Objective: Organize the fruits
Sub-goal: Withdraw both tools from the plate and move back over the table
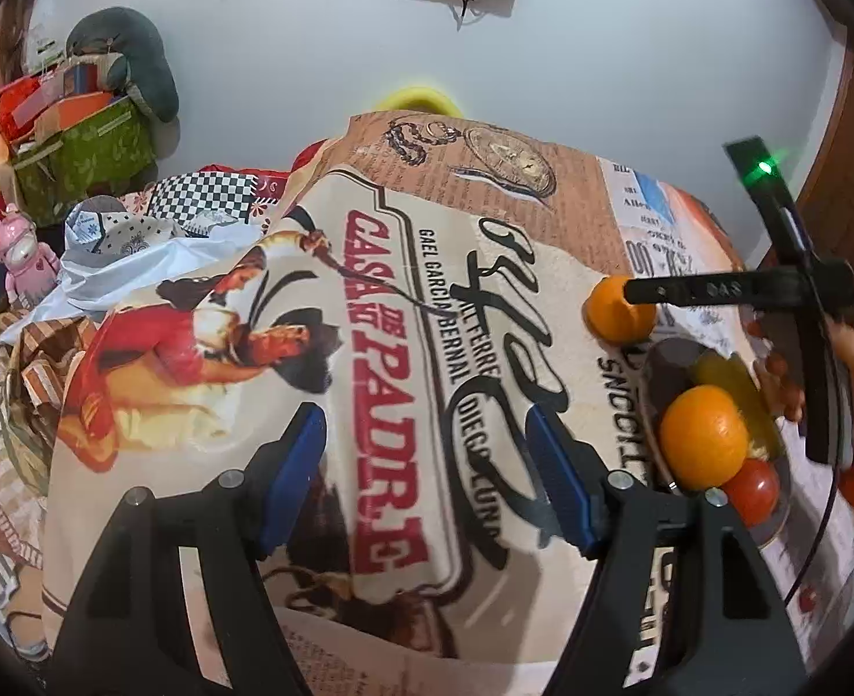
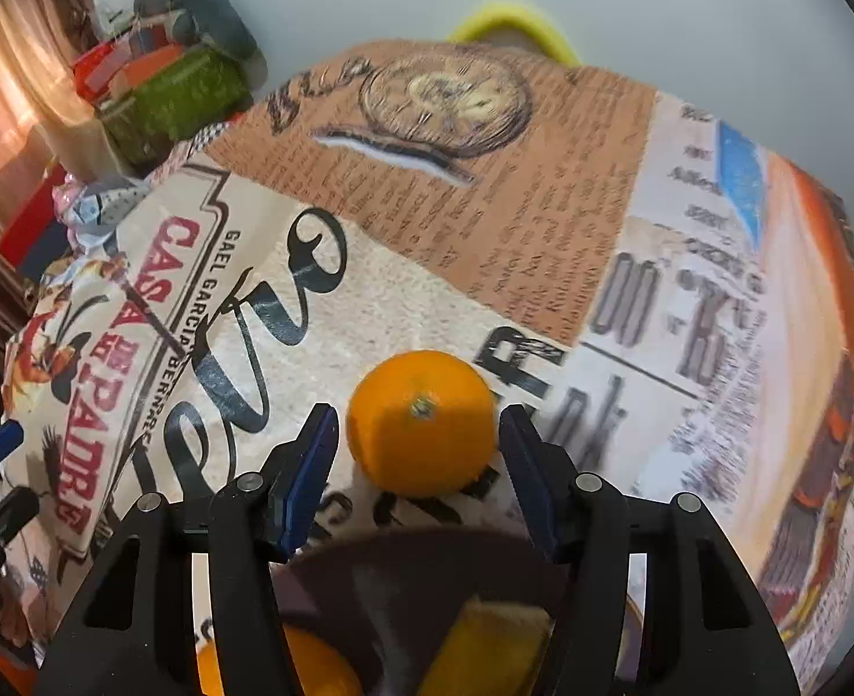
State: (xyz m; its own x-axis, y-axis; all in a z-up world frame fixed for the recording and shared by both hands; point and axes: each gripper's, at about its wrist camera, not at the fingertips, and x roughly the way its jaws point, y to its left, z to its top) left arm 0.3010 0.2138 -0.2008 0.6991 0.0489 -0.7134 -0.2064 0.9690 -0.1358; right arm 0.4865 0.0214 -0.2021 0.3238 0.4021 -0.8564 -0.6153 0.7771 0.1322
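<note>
One loose orange (image 2: pixel 421 420) sits on the printed cloth (image 2: pixel 484 220) covering the tabletop, toward its right edge, just past the far rim of the dark bowl (image 2: pixel 334 568). It lies dead ahead of the right gripper (image 2: pixel 418 470), btwn the blue fingers (image 2: pixel 305 481), which are spread w/ gaps both sides, no contact. Round fruit, stem up, so no long axis to line up. Right hand is nearer; left gripper (image 1: pixel 427 481) hangs over bare cloth, fingers opening, nothing btwn them. Bowl contents partly cut off: another orange (image 1: pixel 705 435), a tomato (image 1: pixel 751 490), something yellow I can't ID.

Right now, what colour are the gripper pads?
Blue pads, clearest in the right wrist view.
</note>
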